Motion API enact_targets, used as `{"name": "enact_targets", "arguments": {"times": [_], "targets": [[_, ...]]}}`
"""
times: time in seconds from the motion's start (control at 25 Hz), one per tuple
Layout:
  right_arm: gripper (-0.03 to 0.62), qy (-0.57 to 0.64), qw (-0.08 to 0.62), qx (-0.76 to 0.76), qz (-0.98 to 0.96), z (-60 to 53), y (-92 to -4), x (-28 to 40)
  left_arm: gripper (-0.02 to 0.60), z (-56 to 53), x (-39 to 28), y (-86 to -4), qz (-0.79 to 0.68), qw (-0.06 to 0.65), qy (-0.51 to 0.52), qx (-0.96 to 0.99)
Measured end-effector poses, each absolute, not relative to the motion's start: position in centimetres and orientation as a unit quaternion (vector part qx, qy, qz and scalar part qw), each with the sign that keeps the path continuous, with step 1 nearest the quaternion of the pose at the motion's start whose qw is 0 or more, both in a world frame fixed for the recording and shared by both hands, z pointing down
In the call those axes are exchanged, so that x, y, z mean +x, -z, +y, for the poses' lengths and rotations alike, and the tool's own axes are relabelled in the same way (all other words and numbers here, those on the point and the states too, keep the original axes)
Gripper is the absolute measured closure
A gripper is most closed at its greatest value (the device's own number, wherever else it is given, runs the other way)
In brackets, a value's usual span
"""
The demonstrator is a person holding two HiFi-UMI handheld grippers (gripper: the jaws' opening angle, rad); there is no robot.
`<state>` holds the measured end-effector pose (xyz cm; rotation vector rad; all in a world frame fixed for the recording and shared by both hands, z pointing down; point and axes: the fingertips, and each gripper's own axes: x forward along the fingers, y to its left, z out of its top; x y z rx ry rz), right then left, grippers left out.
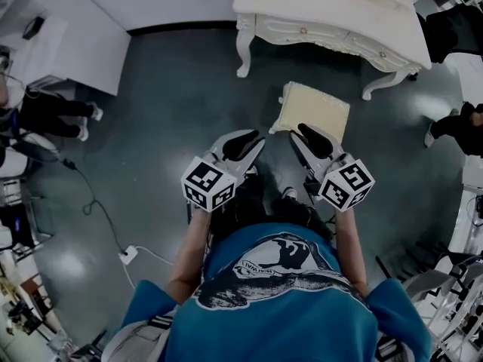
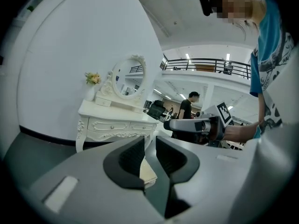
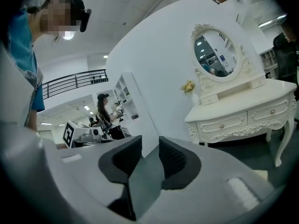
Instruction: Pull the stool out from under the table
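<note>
The left tongs (image 1: 251, 140) and the right tongs (image 1: 306, 133) are held side by side in front of the torso. They are near each other but apart, and both point forward and slightly down. Each pair of jaws stands a narrow gap apart, with nothing gripped between them. The left forearm (image 1: 192, 243) and right forearm (image 1: 352, 240) are bare and stretch forward behind the tongs.
</note>
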<state>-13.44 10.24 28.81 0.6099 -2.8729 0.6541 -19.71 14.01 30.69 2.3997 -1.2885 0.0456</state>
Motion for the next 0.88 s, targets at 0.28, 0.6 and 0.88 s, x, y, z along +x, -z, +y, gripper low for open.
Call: {"name": "enact_targets", "arguments": {"times": [0.28,0.6,0.88], "targets": [[0.560,-0.211,0.074,0.198,-0.954,12.1,-28.9,-8.4,0.534,14.7,-15.6,-29.3,-0.479,0.190,-0.018,0.857],[0.602,-0.212,0.077,0.180,-0.957,15.1,-29.1,-3.0,0.572,18.3,-8.2,-29.4,-0.484,0.196,-0.034,0.852],[0.602,-0.205,0.069,0.159,-0.963,17.1,-29.0,-0.7,0.581,20.9,-5.0,-28.8,-0.506,0.188,-0.028,0.842]]}}
